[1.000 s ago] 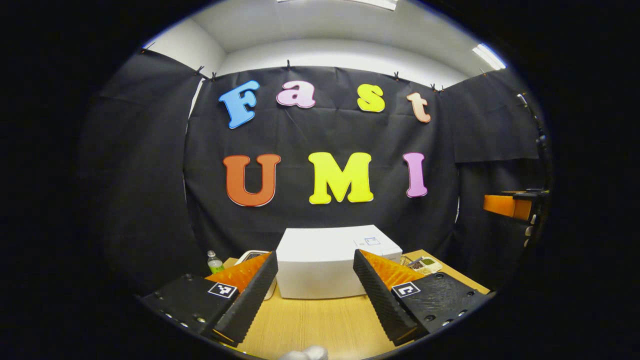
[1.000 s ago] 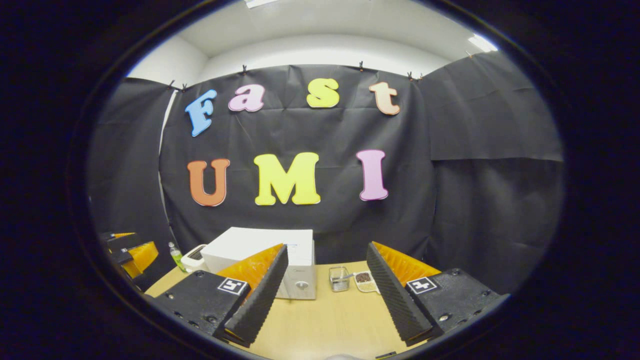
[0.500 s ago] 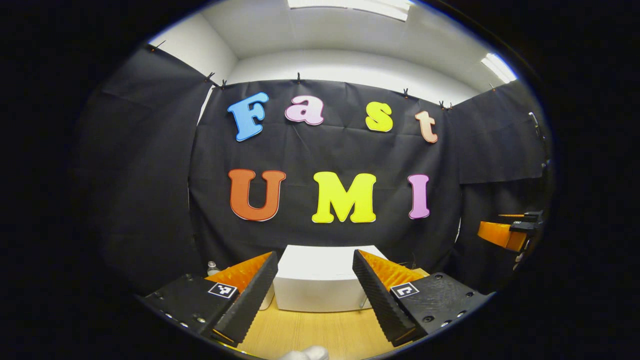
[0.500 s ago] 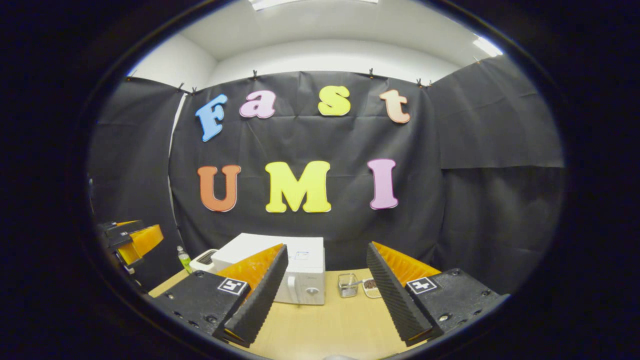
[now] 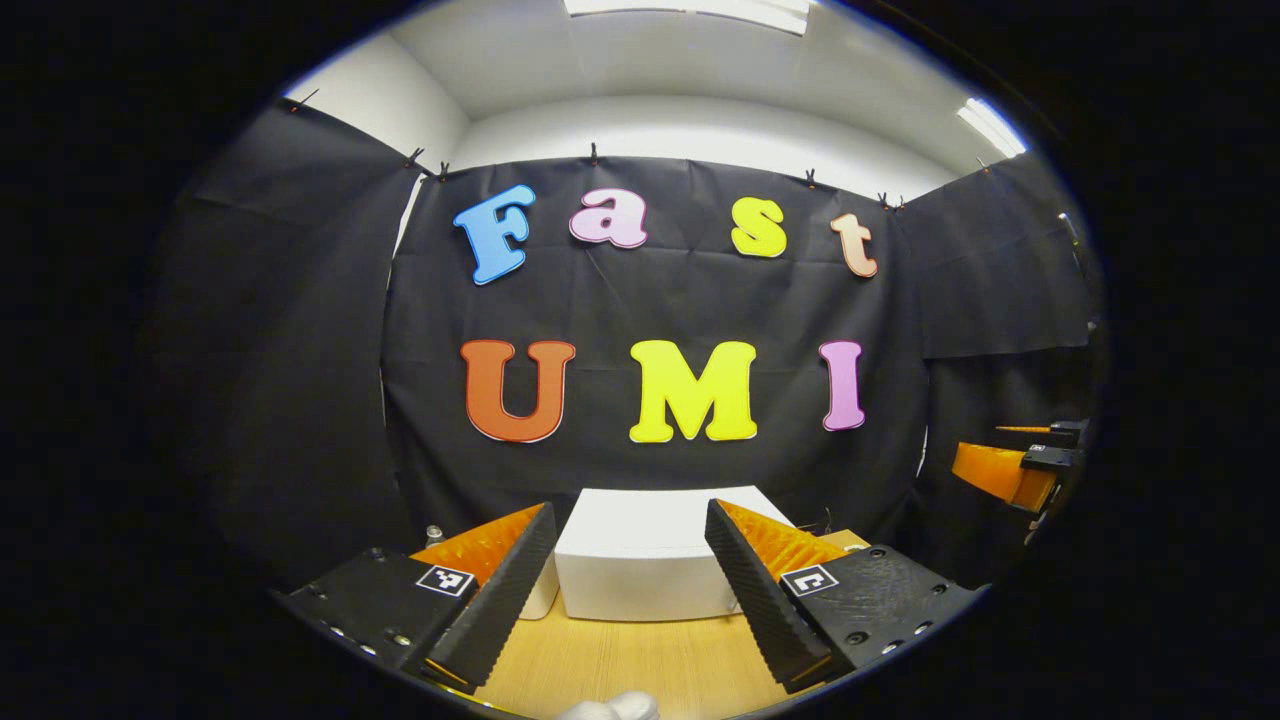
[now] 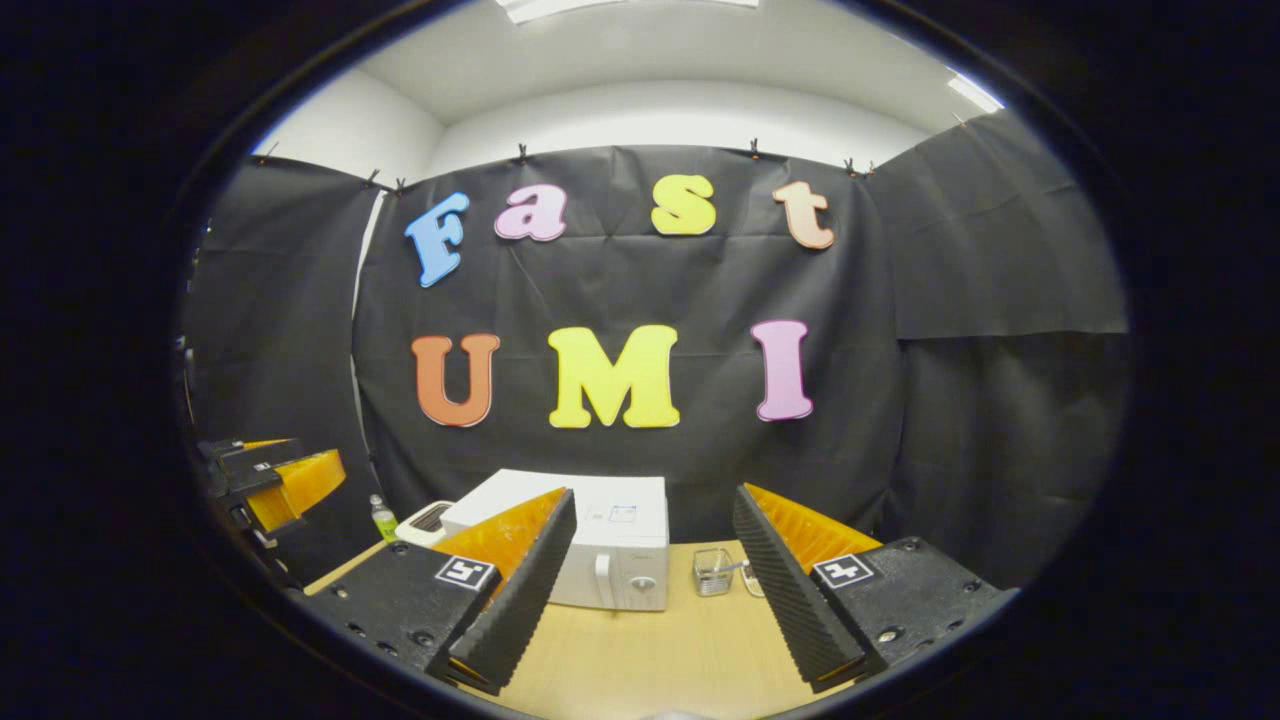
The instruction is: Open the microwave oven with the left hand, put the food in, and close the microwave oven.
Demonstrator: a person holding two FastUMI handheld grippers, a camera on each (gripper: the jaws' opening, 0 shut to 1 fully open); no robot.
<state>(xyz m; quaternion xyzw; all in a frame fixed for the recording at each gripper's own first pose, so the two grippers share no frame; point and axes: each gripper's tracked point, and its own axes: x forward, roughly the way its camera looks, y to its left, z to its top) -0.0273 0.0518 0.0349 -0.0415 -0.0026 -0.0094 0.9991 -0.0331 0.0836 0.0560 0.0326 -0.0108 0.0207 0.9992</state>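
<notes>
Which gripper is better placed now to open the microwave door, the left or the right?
Left, probably. The left gripper is open and frames the closed microwave straight ahead between its fingers. From the right gripper, also open, the microwave sits off to the left.

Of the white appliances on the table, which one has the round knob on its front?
The microwave oven: the big white box with a knob low on its front. The smaller white appliance sits behind its left side.

Microwave (image 6: pixel 590 540) on table (image 6: pixel 660 660), container (image 6: pixel 712 570) just right.

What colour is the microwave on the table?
White; the microwave oven shows best in the right gripper view.
</notes>
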